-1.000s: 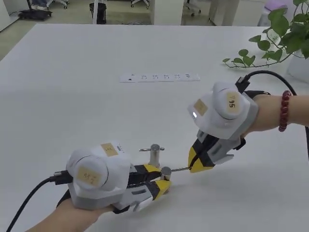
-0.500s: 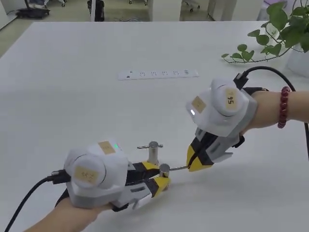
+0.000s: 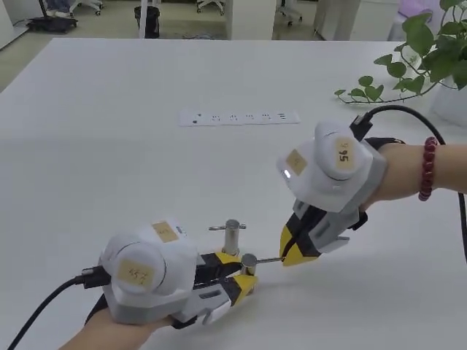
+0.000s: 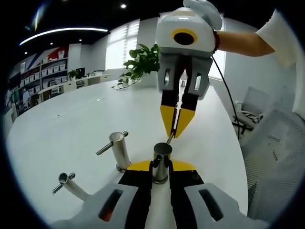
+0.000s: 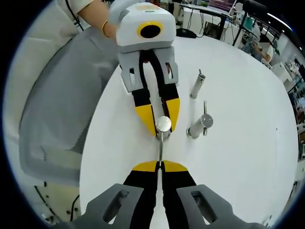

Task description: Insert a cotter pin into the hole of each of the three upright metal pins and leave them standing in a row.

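My left gripper (image 3: 244,271) (image 4: 162,167) is shut on an upright metal pin (image 3: 249,260) (image 4: 162,160) (image 5: 163,125) standing on the white table. From the right, my right gripper (image 3: 286,257) (image 5: 160,166) is shut on a thin cotter pin (image 3: 270,257) (image 5: 160,148) (image 4: 170,138). The cotter pin's tip reaches the top of the held pin; whether it sits in the hole is unclear. A second upright pin (image 3: 233,237) (image 4: 120,150) (image 5: 201,125) stands just behind, with a cotter pin through its head. A third pin (image 4: 71,183) (image 5: 196,86), also with a cotter pin, stands beyond it.
A white power strip (image 3: 240,117) lies mid-table, well behind the work. A potted plant (image 3: 427,55) trails leaves over the far right corner. Cables run from both grippers. Office chairs and desks stand beyond the table's far edge.
The right gripper has edged slightly left toward the held pin with the cotter pin. The left gripper and the pins have stayed put; the head camera shifted a little.
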`<action>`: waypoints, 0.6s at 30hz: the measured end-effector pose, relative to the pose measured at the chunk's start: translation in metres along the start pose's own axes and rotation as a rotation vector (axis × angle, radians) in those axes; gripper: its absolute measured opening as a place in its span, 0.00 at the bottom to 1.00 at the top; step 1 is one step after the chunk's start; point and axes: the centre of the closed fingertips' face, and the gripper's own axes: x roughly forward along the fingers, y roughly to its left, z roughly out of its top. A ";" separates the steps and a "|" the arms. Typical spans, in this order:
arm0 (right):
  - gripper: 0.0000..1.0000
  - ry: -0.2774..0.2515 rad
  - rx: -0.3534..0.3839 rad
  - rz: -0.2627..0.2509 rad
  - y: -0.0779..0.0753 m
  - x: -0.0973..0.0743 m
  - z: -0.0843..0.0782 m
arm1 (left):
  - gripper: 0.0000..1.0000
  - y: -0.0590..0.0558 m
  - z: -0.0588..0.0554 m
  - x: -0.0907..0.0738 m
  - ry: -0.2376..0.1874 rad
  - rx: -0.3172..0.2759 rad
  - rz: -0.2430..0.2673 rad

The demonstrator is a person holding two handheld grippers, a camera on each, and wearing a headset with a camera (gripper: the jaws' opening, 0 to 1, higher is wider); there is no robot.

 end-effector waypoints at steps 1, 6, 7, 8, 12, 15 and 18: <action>0.03 0.001 0.002 -0.003 -0.001 0.000 0.001 | 0.12 0.000 0.000 0.000 -0.001 -0.001 0.000; 0.03 0.012 0.013 -0.010 -0.001 0.000 0.000 | 0.12 0.000 0.000 0.000 -0.002 -0.002 0.006; 0.03 0.014 0.012 -0.011 -0.001 0.000 0.000 | 0.12 0.000 0.000 0.001 -0.003 -0.003 0.007; 0.03 0.017 0.017 -0.014 -0.001 0.000 0.000 | 0.12 0.000 -0.001 0.001 -0.004 -0.004 0.008; 0.03 -0.007 0.035 -0.017 0.001 -0.003 0.009 | 0.12 0.000 0.000 0.001 -0.006 -0.004 0.009; 0.03 0.001 0.016 -0.023 0.003 -0.002 0.010 | 0.12 -0.001 0.000 0.002 -0.006 -0.003 0.007; 0.03 -0.008 0.021 -0.023 0.002 -0.002 0.012 | 0.12 -0.001 -0.001 0.003 -0.005 -0.005 0.008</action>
